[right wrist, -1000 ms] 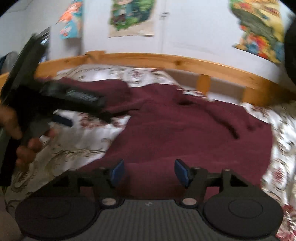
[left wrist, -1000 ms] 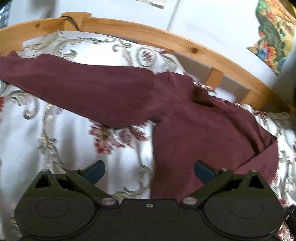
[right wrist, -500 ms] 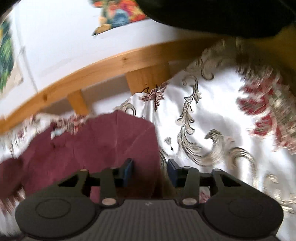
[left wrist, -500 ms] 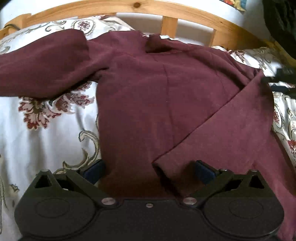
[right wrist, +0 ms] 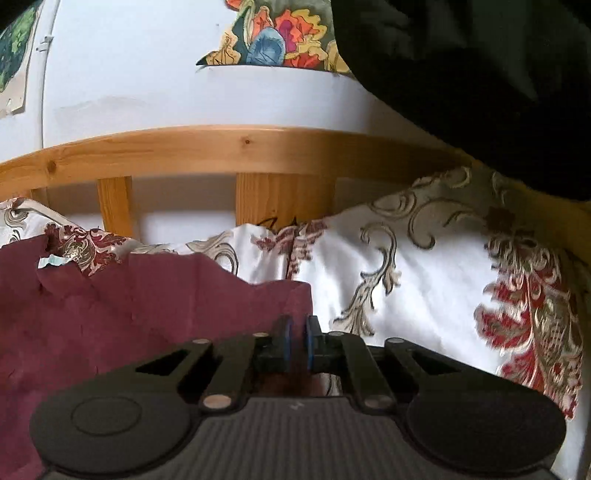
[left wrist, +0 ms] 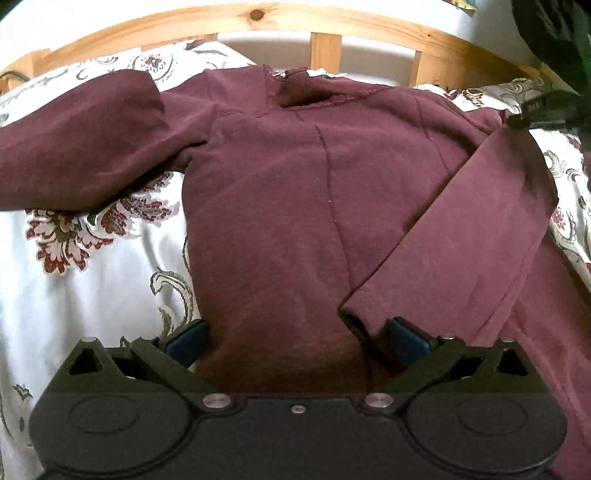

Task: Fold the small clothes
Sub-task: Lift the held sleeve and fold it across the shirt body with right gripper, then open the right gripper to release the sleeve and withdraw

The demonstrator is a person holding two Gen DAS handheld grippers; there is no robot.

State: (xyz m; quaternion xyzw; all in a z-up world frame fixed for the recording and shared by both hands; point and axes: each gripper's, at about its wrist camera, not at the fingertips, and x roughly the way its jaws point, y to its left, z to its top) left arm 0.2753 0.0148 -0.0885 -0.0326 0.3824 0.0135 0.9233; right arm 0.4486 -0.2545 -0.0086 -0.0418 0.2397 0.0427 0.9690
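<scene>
The left gripper (left wrist: pixel 295 338) has its fingers spread wide over the maroon sweater's (left wrist: pixel 280 206) hem; the right gripper's (right wrist: pixel 296 341) fingers pinch its shoulder edge on the bed (right wrist: pixel 424 280).

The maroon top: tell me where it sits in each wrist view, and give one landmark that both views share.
Left wrist: the maroon top fills the centre, spread on the floral bedspread, one sleeve folded across its right side.
Right wrist: only its edge shows, lower left, reaching the right gripper, whose jaws are closed on the cloth.
Shared landmark: the wooden bed rail behind the bedding.
</scene>
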